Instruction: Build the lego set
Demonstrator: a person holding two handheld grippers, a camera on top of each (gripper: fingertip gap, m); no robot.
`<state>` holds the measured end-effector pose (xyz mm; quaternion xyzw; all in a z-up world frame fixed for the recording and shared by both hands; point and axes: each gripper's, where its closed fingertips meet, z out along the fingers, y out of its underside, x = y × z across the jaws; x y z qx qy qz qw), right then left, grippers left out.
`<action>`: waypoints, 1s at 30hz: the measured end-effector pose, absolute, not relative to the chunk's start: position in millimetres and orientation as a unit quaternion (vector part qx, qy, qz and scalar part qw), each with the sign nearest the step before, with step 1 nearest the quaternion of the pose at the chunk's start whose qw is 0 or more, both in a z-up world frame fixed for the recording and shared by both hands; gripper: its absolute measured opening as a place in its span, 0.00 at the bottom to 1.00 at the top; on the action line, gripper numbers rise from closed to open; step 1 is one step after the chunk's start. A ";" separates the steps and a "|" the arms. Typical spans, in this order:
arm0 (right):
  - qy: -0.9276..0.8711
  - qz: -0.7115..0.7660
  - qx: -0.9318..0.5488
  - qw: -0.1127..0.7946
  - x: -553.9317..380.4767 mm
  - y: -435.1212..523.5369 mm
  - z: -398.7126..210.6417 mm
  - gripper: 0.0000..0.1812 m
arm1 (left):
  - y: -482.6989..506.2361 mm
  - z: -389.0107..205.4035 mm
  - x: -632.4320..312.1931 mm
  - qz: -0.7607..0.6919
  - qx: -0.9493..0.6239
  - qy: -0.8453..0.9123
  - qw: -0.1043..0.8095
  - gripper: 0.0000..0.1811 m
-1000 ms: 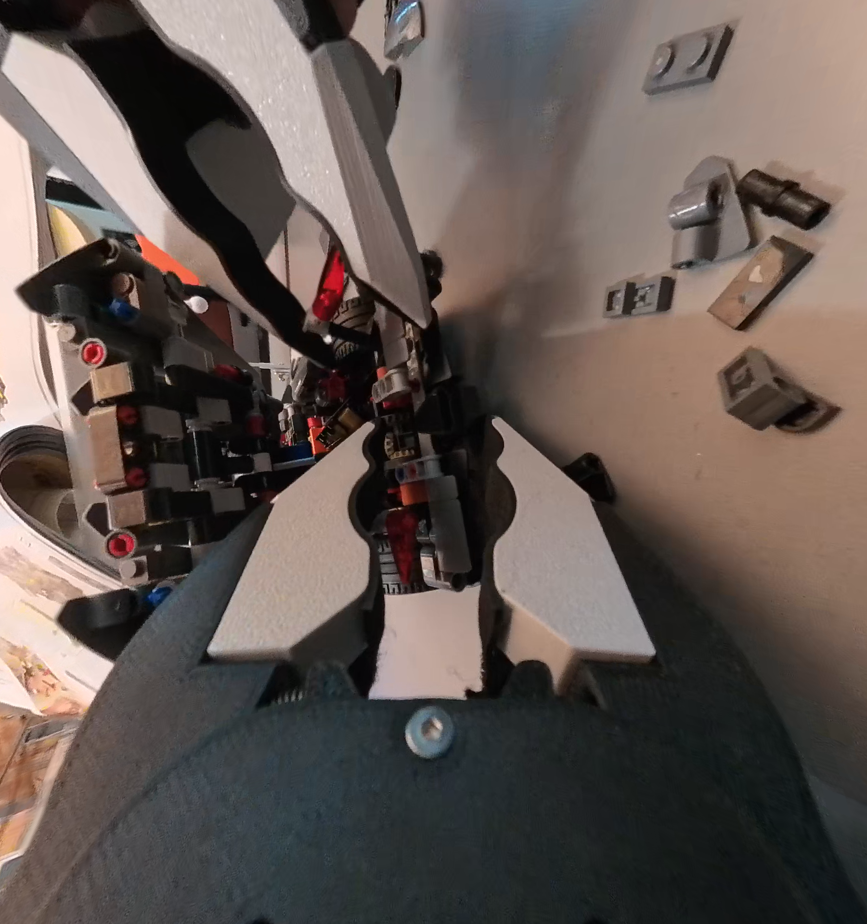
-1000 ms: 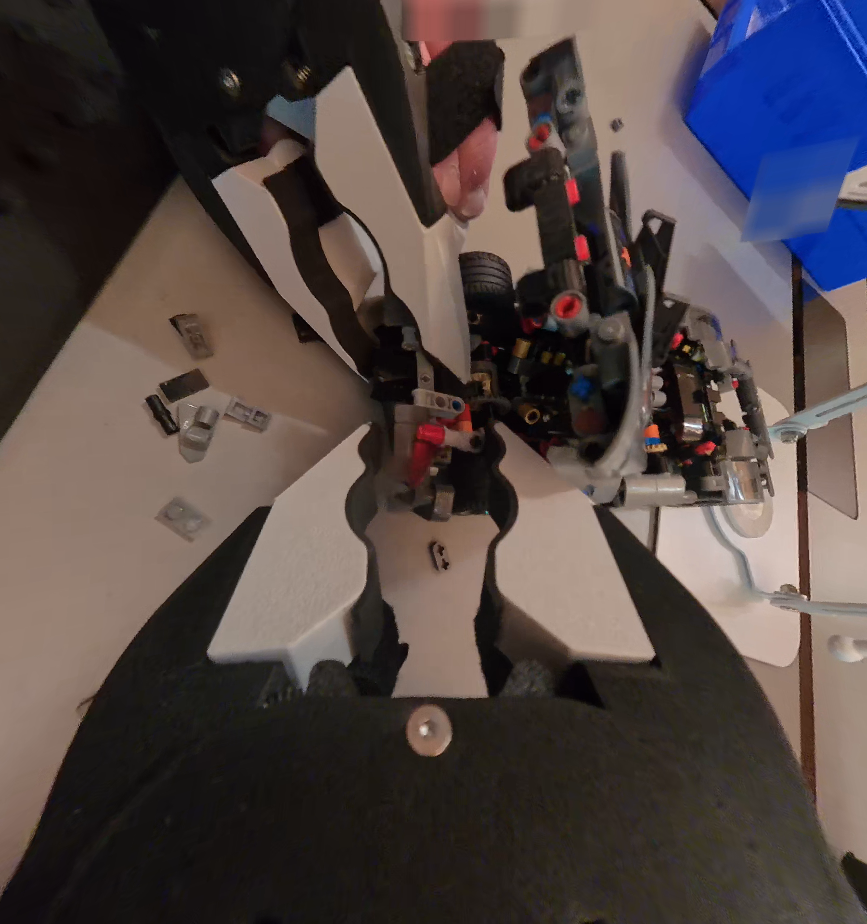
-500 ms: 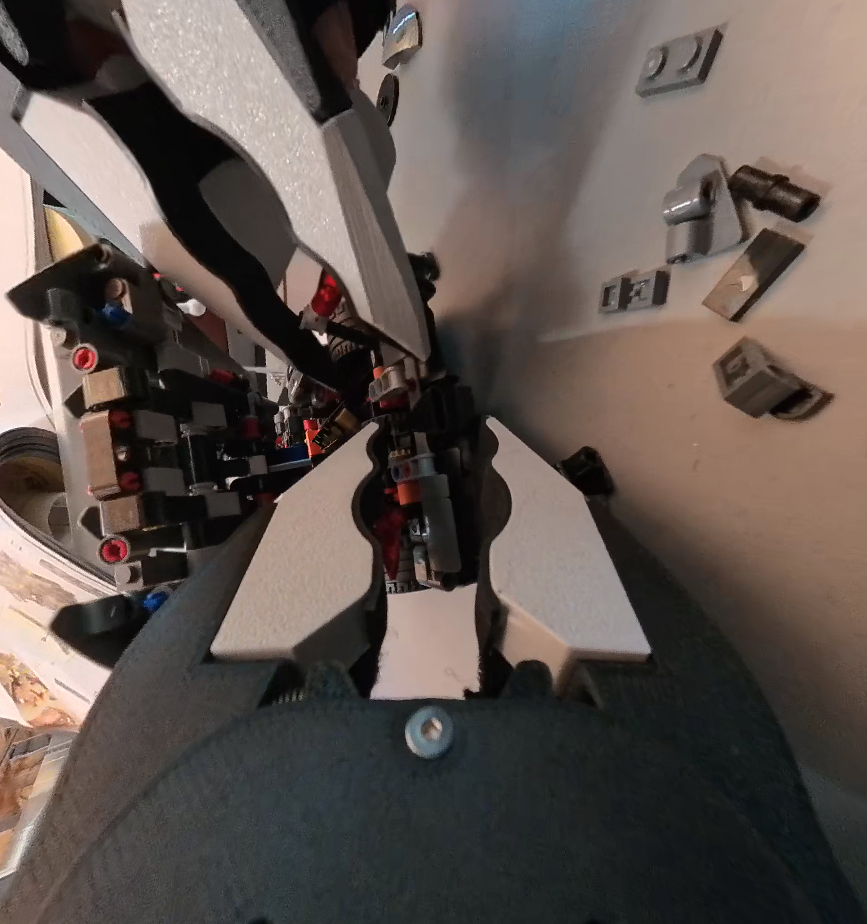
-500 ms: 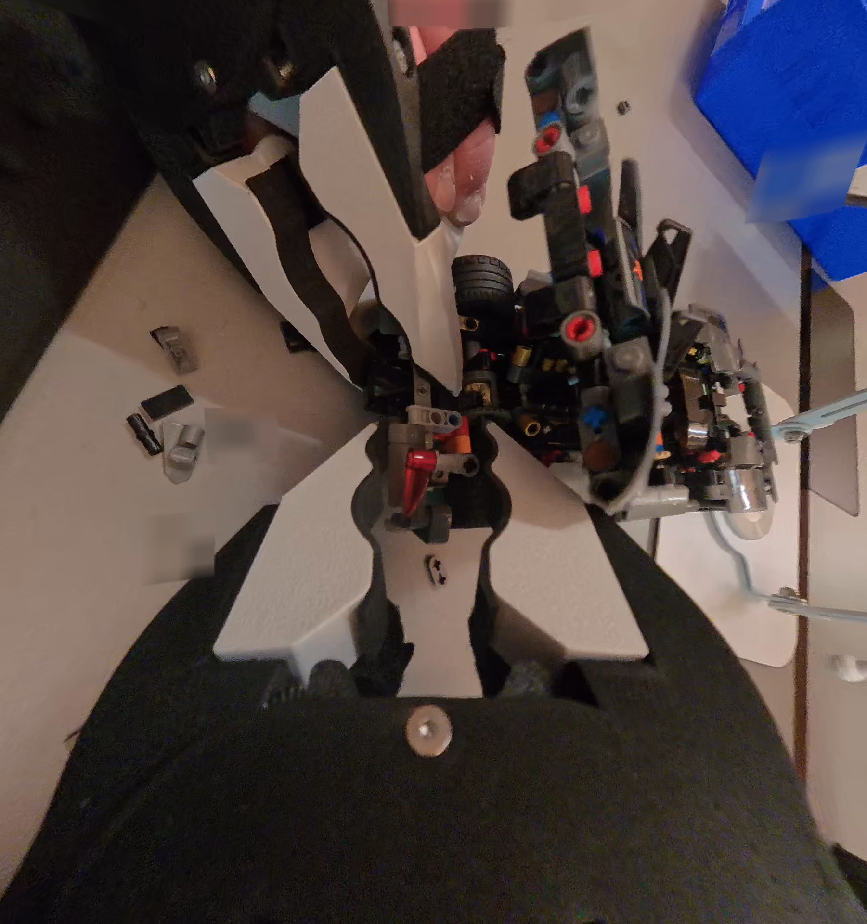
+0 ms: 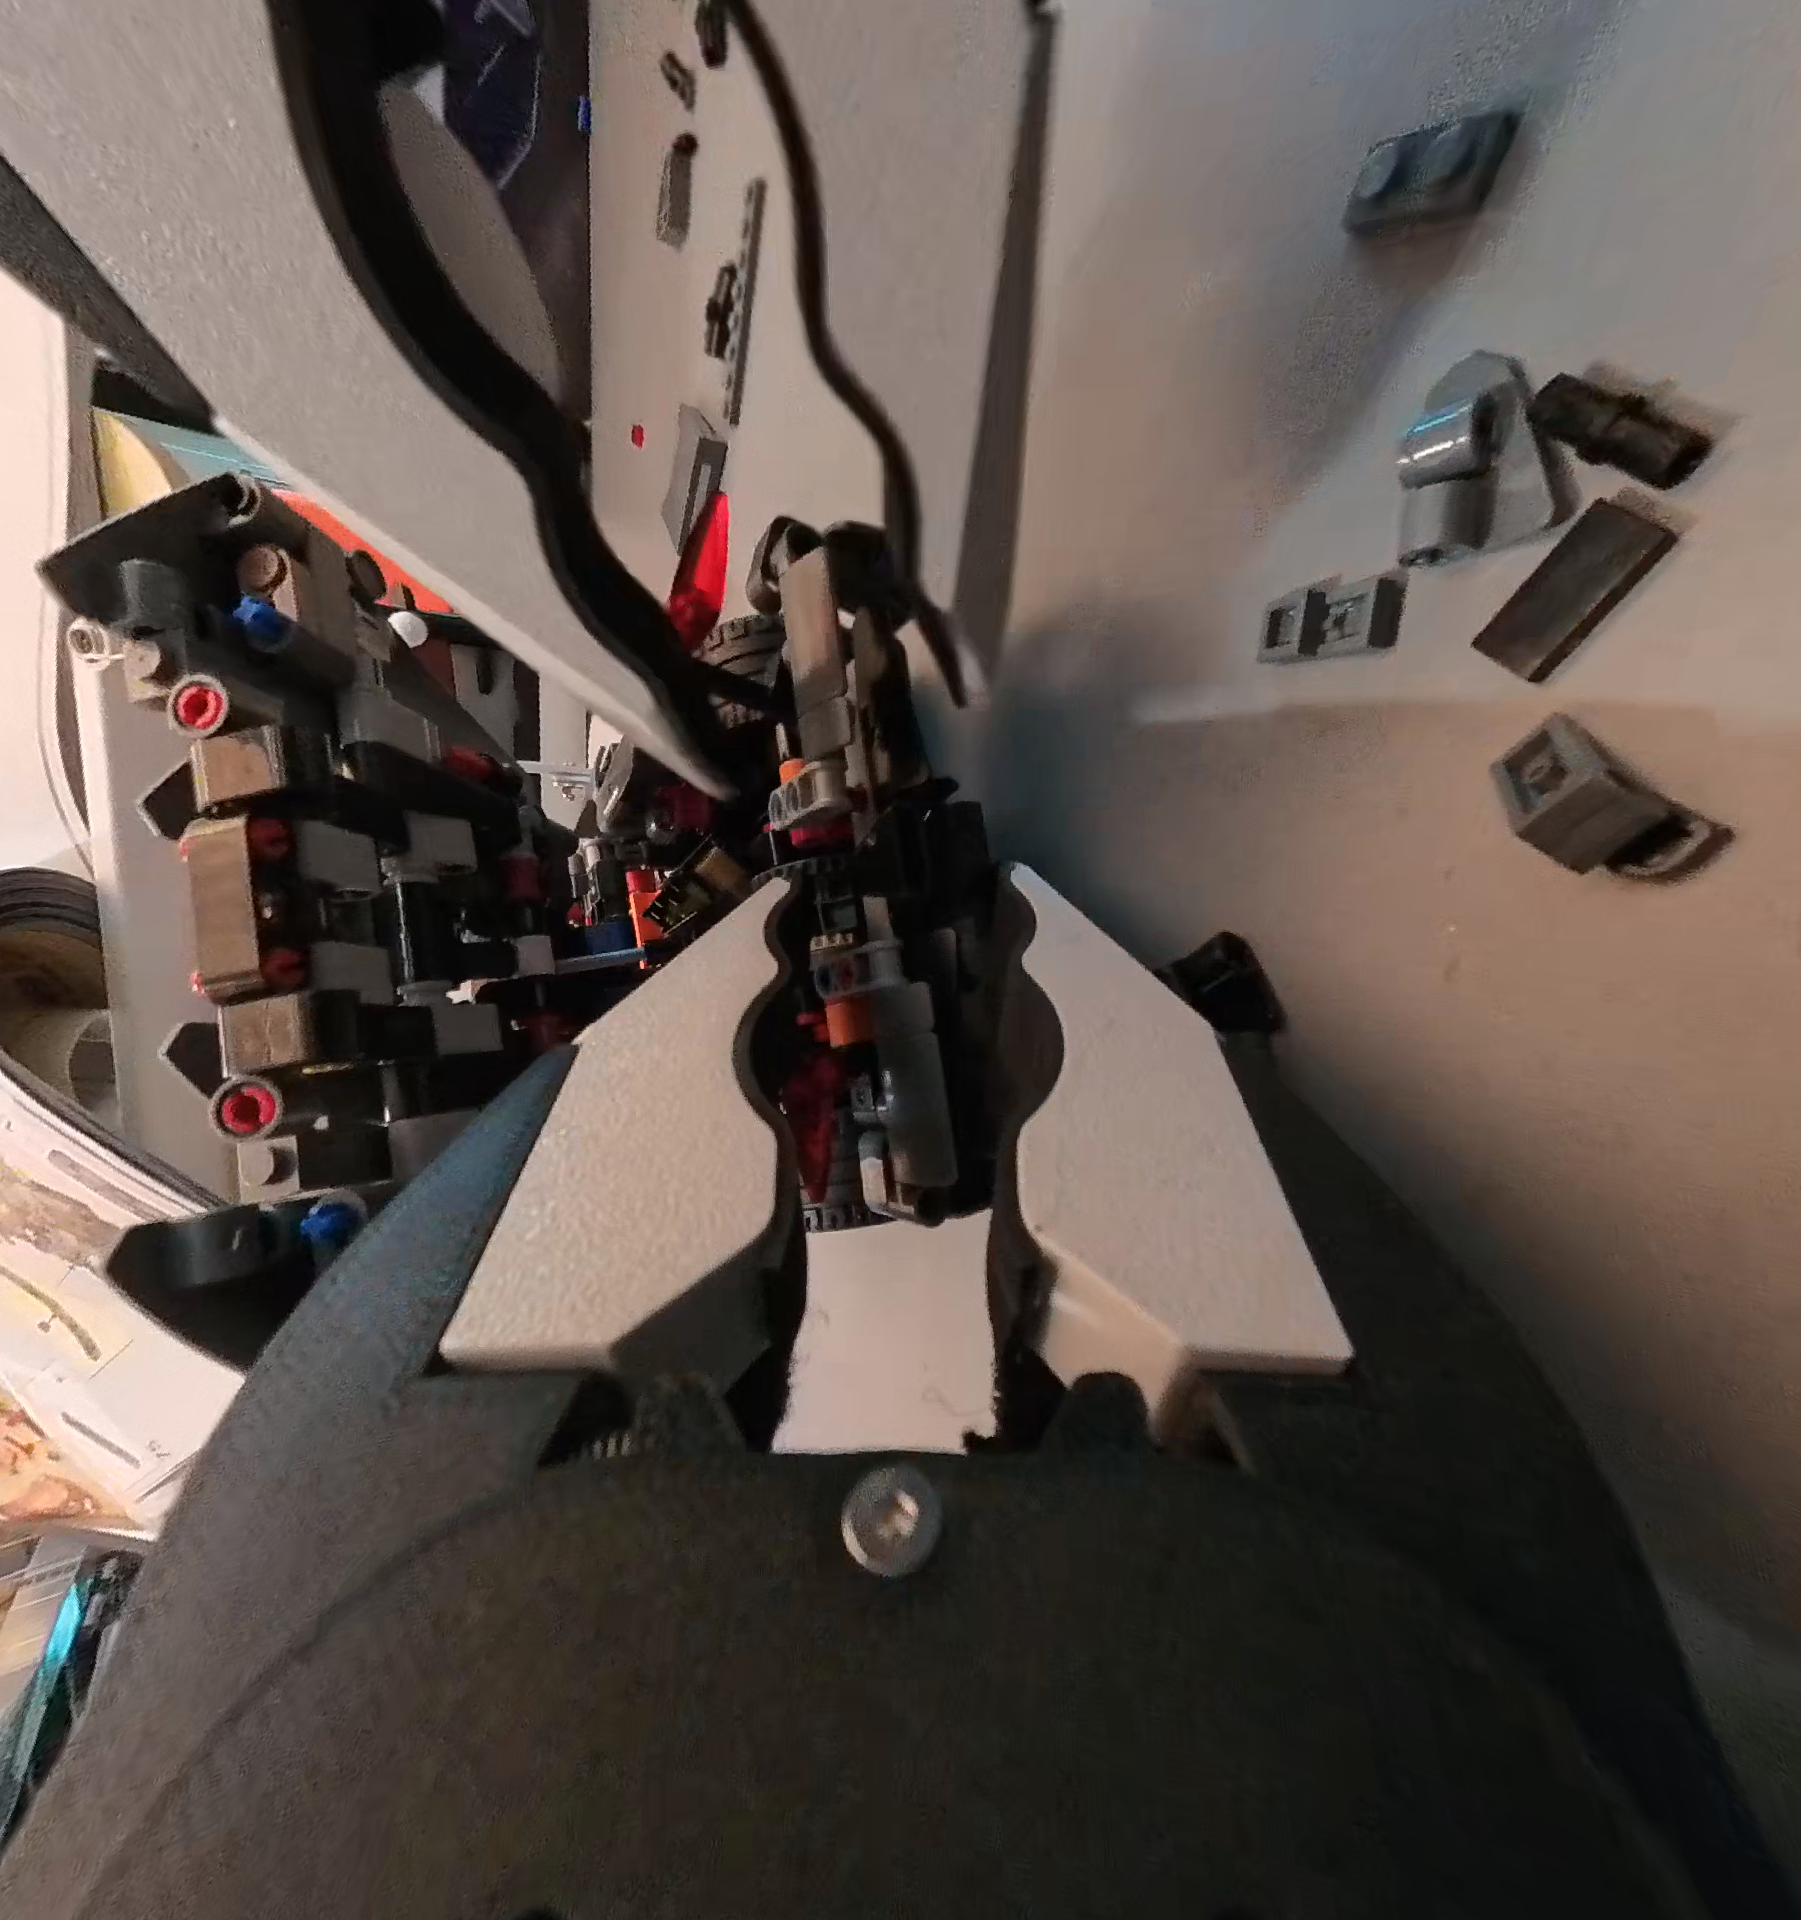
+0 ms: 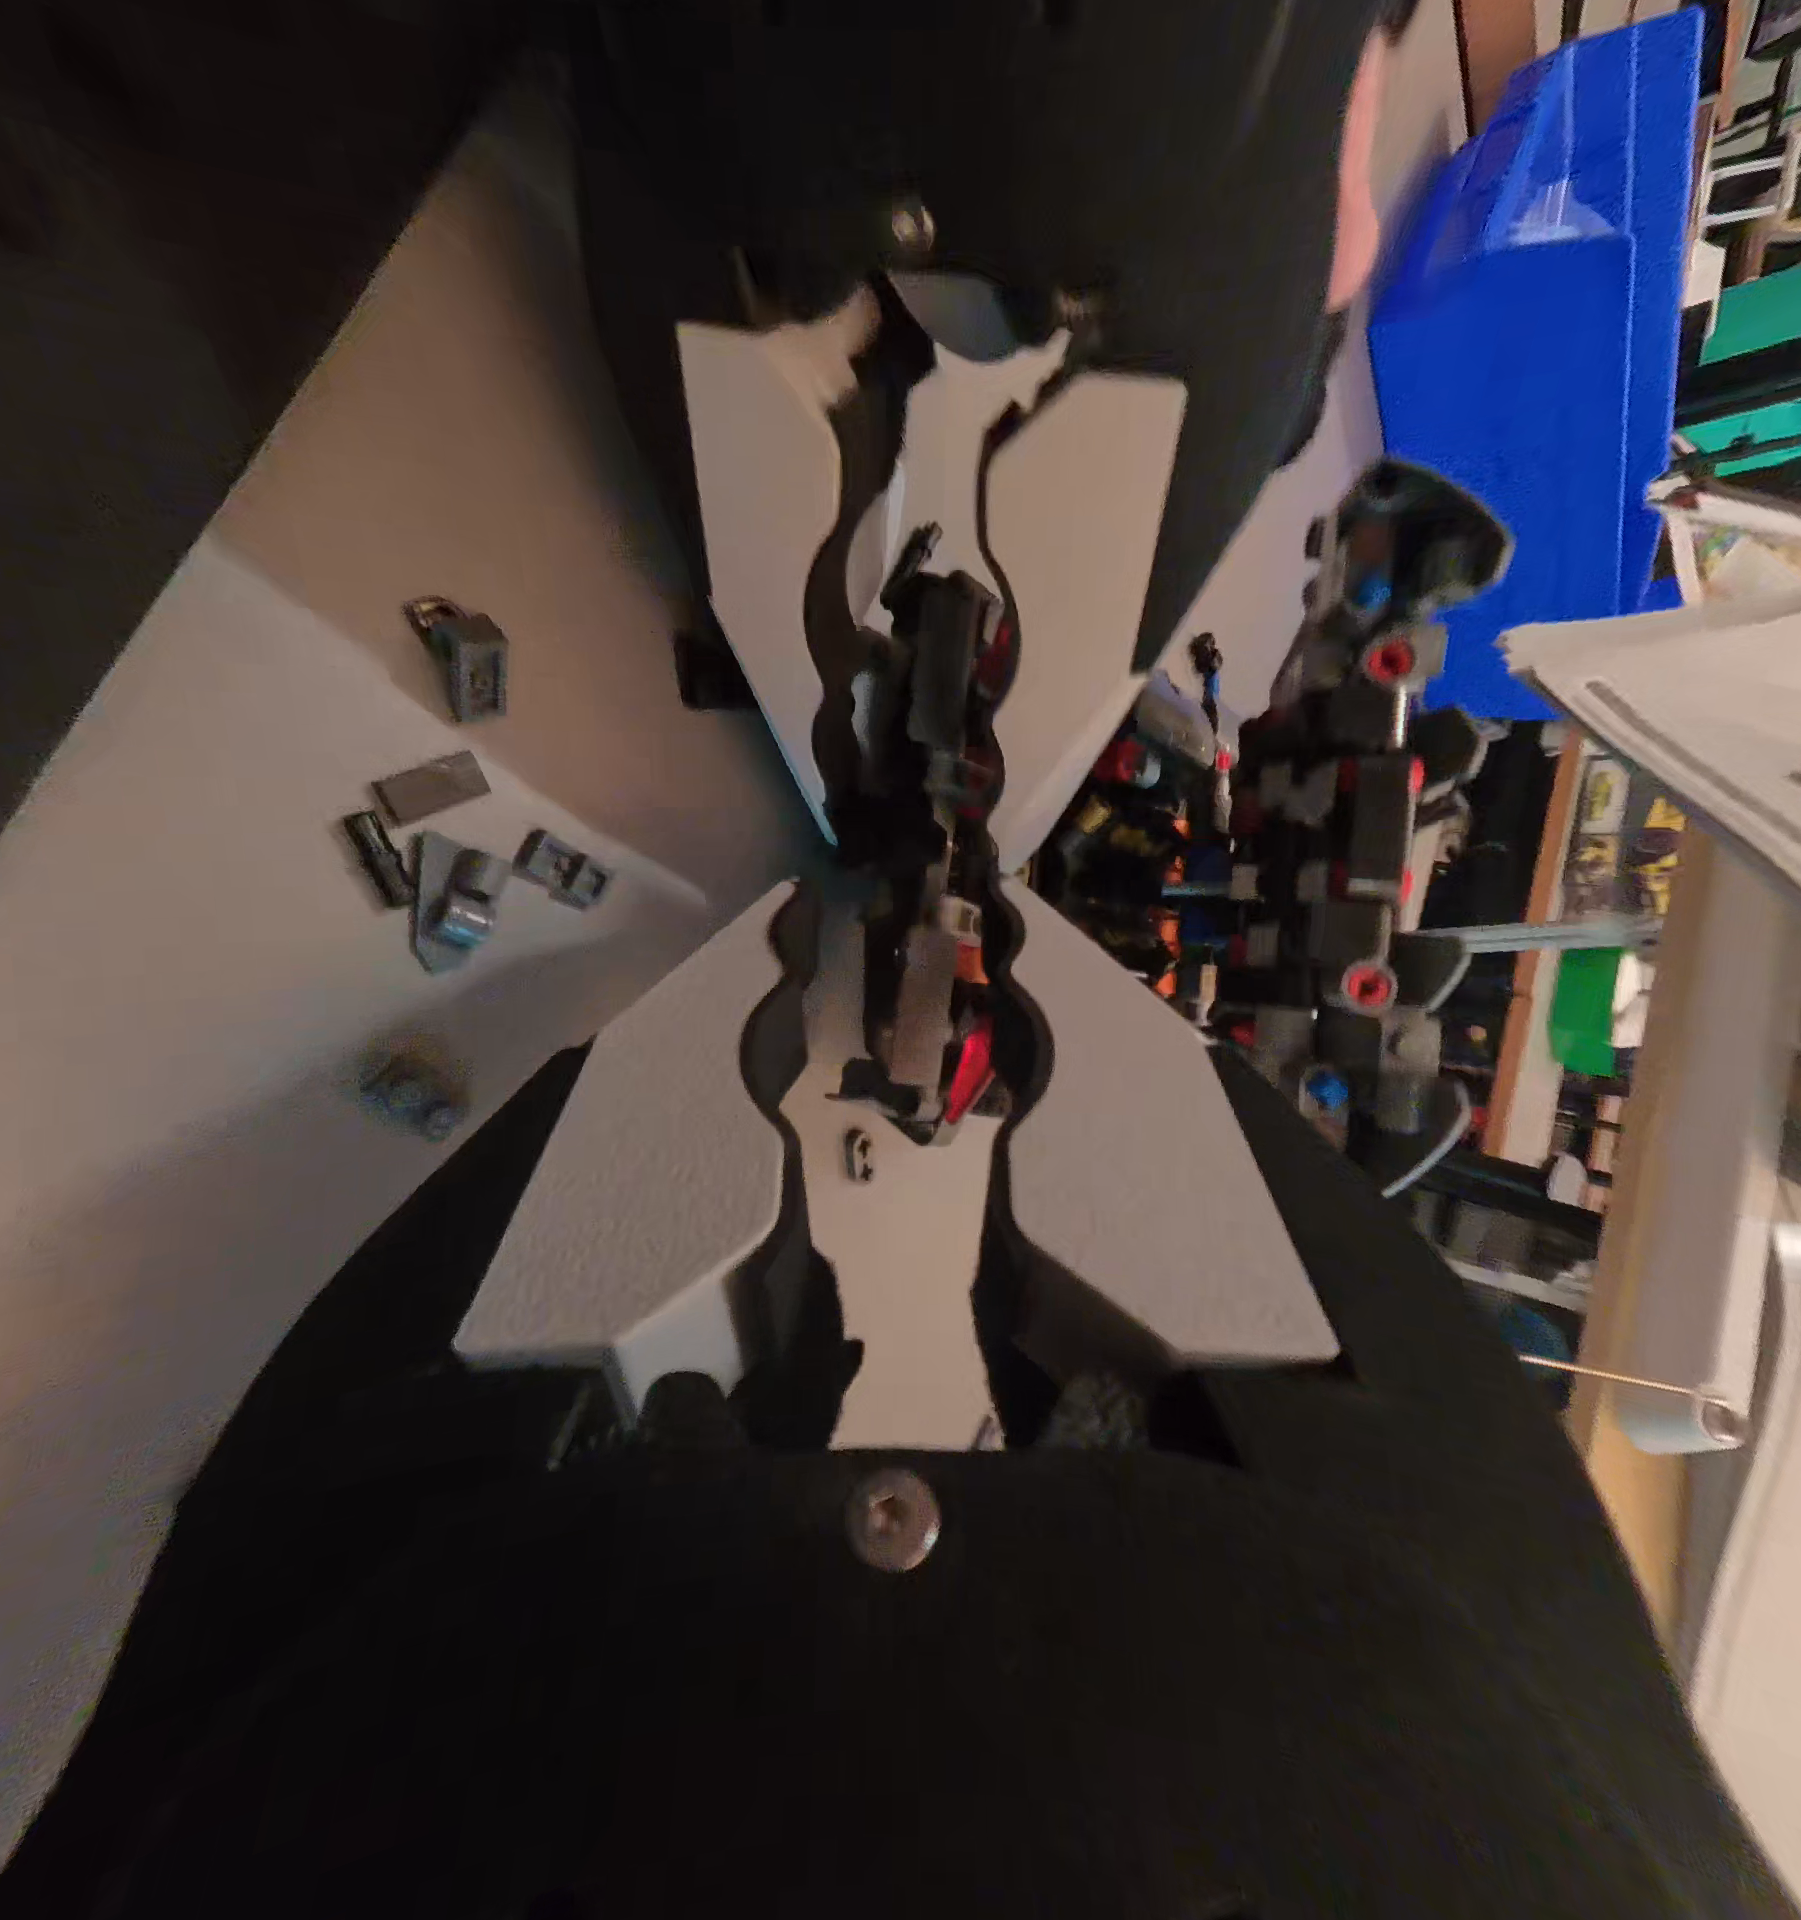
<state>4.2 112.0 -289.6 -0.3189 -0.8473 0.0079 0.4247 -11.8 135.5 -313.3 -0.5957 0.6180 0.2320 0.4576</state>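
Gripping one end of the lego model (image 5: 875, 1039), the left hand-held gripper (image 5: 891, 904) is clamped on its narrow grey-and-black section. The right hand-held gripper (image 6: 901, 914) meets it tip to tip, clamped on the same section from the opposite side. In the left wrist view the model's bulk extends toward 9 o'clock. Loose grey pieces (image 5: 1478, 468) lie on the white surface (image 5: 1498, 1091) at 2 o'clock. In the right wrist view a blue bin (image 6: 1530, 343) sits at 1 o'clock.
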 end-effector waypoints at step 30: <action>-0.819 -0.067 -0.333 0.463 4.5 131.7 -302.7 0.04 | 136.0 -315.7 -10.2 0.225 -0.598 0.617 0.459 0.18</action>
